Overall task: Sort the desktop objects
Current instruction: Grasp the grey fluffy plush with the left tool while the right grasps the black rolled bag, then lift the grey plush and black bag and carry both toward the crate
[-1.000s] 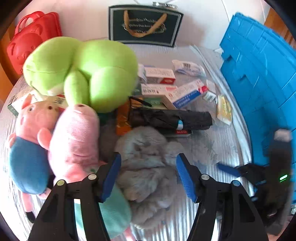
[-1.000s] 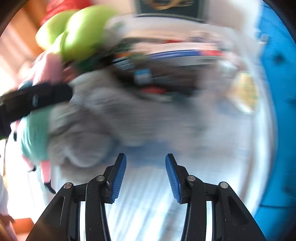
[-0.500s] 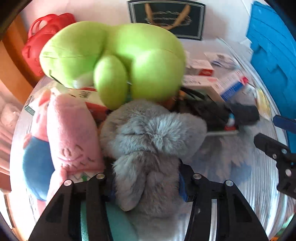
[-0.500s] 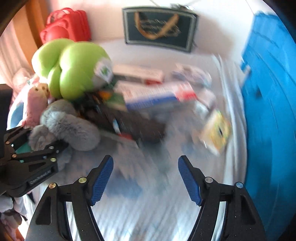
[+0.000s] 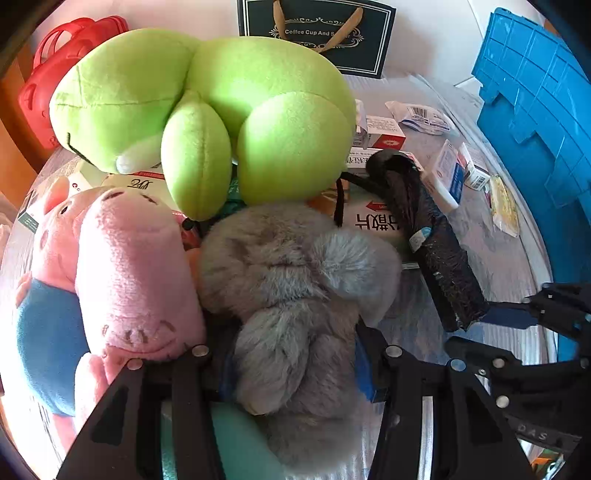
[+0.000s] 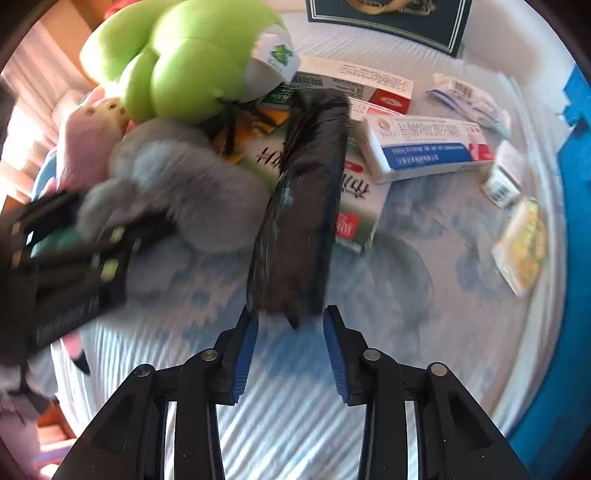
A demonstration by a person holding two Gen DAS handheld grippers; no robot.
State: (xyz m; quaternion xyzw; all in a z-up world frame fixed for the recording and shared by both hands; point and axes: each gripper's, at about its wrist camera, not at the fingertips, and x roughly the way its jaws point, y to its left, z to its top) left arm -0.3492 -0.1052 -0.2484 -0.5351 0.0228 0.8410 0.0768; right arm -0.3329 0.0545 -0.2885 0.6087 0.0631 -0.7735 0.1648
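Note:
My left gripper (image 5: pixel 291 369) is shut on a grey furry plush toy (image 5: pixel 288 280), whose fur hides the blue pads. The toy lies between a pink pig plush (image 5: pixel 133 266) and a folded black umbrella (image 5: pixel 432 236), below a big green plush (image 5: pixel 221 110). In the right wrist view my right gripper (image 6: pixel 290 350) has its jaws closing on the near end of the umbrella (image 6: pixel 299 206), with the pad tips against its sides. The umbrella slants across a green and white box (image 6: pixel 354 206). The grey plush (image 6: pixel 184 184) and the blurred left gripper are at the left.
Medicine boxes, among them a white and blue one (image 6: pixel 424 147), and small packets such as a yellow one (image 6: pixel 521 247) lie on the striped cloth. A blue crate (image 5: pixel 535 110) stands on the right, a dark gift bag (image 5: pixel 317 33) at the back, a red bag (image 5: pixel 44 96) far left.
My left gripper came down over the grey plush and shut on it. My right gripper widened, moved to the umbrella and narrowed on its end. The umbrella swung round towards that gripper.

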